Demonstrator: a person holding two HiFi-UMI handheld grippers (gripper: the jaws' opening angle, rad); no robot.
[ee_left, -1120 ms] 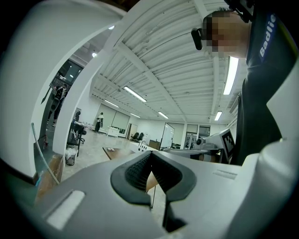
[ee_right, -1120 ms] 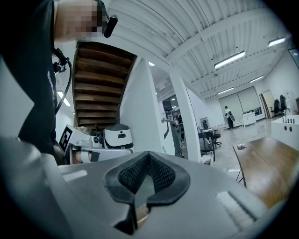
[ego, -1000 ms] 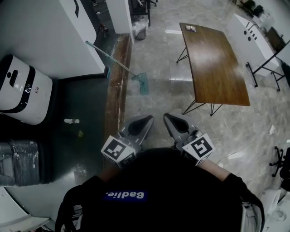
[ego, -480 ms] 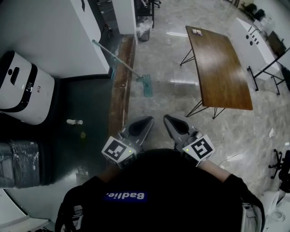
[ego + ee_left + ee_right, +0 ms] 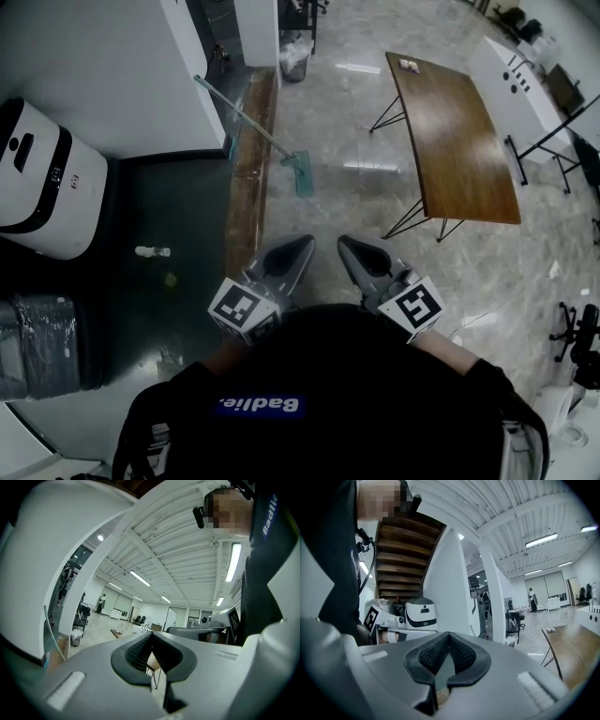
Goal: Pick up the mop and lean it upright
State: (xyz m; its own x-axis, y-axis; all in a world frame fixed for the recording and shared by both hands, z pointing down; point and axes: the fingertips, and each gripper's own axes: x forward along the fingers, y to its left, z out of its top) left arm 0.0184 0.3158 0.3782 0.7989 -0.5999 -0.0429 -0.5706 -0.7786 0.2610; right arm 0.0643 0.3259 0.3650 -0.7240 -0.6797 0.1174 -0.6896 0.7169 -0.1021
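The mop (image 5: 267,139) lies on the floor ahead. Its teal head (image 5: 300,174) rests on the pale tiles, and its thin handle slants up-left across a wooden ledge (image 5: 246,202) to the white wall. In the left gripper view the handle (image 5: 53,636) shows as a thin line at far left. My left gripper (image 5: 298,247) and right gripper (image 5: 346,246) are held side by side close to my body, well short of the mop. Both are shut, with nothing between the pads, as seen in the left gripper view (image 5: 152,635) and the right gripper view (image 5: 449,635).
A long wooden table (image 5: 459,141) on thin black legs stands to the right. A white-and-black machine (image 5: 37,178) and a wrapped bundle (image 5: 42,342) sit on the dark floor at left, with a small bottle (image 5: 150,251) nearby. A bin (image 5: 293,58) stands beyond the mop.
The floor scene has shifted slightly as the person moves forward; the table sits a little further right. Both grippers keep their place in the view and stay shut.
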